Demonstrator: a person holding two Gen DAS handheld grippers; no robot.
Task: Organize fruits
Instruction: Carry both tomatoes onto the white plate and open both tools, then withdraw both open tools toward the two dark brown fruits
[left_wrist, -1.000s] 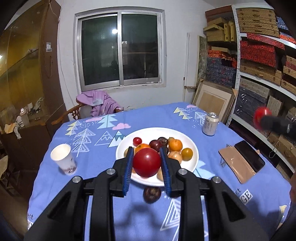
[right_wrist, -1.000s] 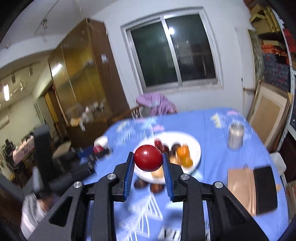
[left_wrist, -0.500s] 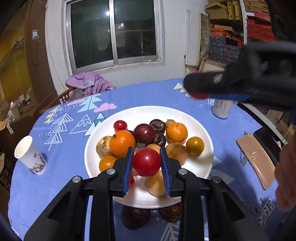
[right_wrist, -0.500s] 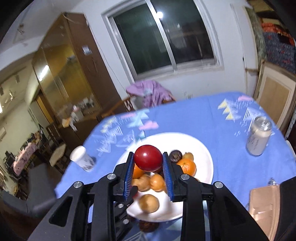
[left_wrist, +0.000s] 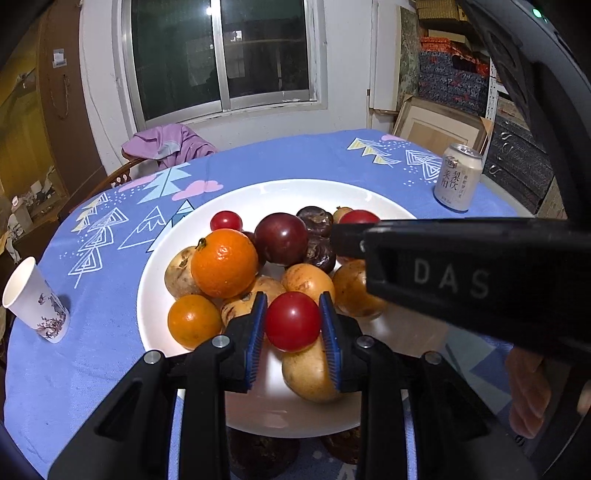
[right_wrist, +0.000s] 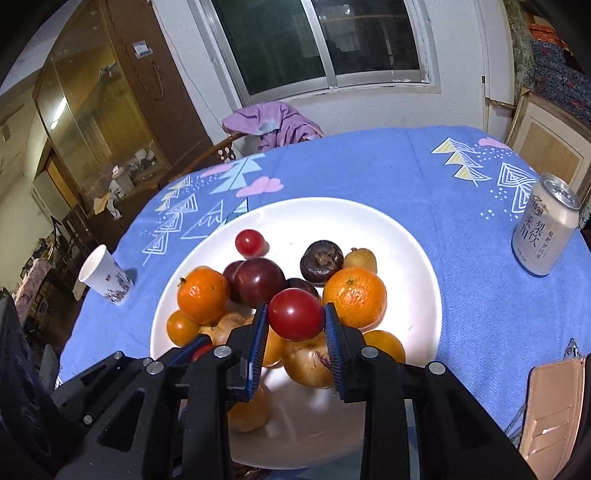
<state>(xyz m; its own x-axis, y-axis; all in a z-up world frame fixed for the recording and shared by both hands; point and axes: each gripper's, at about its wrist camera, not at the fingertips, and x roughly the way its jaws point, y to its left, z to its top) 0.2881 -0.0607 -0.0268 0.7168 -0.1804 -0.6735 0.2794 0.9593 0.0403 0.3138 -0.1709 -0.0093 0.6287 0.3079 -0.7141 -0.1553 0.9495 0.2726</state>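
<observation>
A white plate (left_wrist: 258, 195) (right_wrist: 413, 236) holds several fruits: oranges (left_wrist: 223, 263) (right_wrist: 354, 297), a dark plum (left_wrist: 280, 238) (right_wrist: 258, 278), brown pears and small red tomatoes. My left gripper (left_wrist: 293, 322) is shut on a red tomato (left_wrist: 293, 321) just above the near fruits. My right gripper (right_wrist: 295, 319) is shut on another red tomato (right_wrist: 295, 314) over the plate's middle. The right gripper's black body (left_wrist: 461, 273) crosses the left wrist view and hides the plate's right side. The left gripper shows at the lower left of the right wrist view (right_wrist: 192, 349).
A white drink can (left_wrist: 458, 177) (right_wrist: 545, 229) stands right of the plate. A paper cup (left_wrist: 35, 301) (right_wrist: 105, 277) stands at the left. Two dark fruits (left_wrist: 262, 448) lie on the blue tablecloth (left_wrist: 92, 369) before the plate. A brown wallet (right_wrist: 554, 410) lies at the right.
Both grippers have come down and closer over the plate, each still holding its tomato. The right gripper has swung in from the right, above the plate.
</observation>
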